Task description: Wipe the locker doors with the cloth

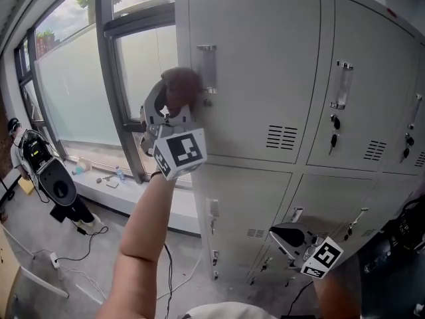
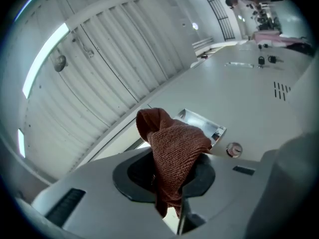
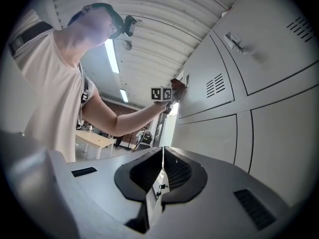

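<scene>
The rust-brown knitted cloth is pressed against the upper-left locker door, just beside its metal handle, and bunches up out of the left gripper, whose jaws are clamped on it. The right gripper hangs low in front of the bottom row of lockers, well apart from the cloth, with its jaws closed together on nothing. A window stands to the left of the lockers.
</scene>
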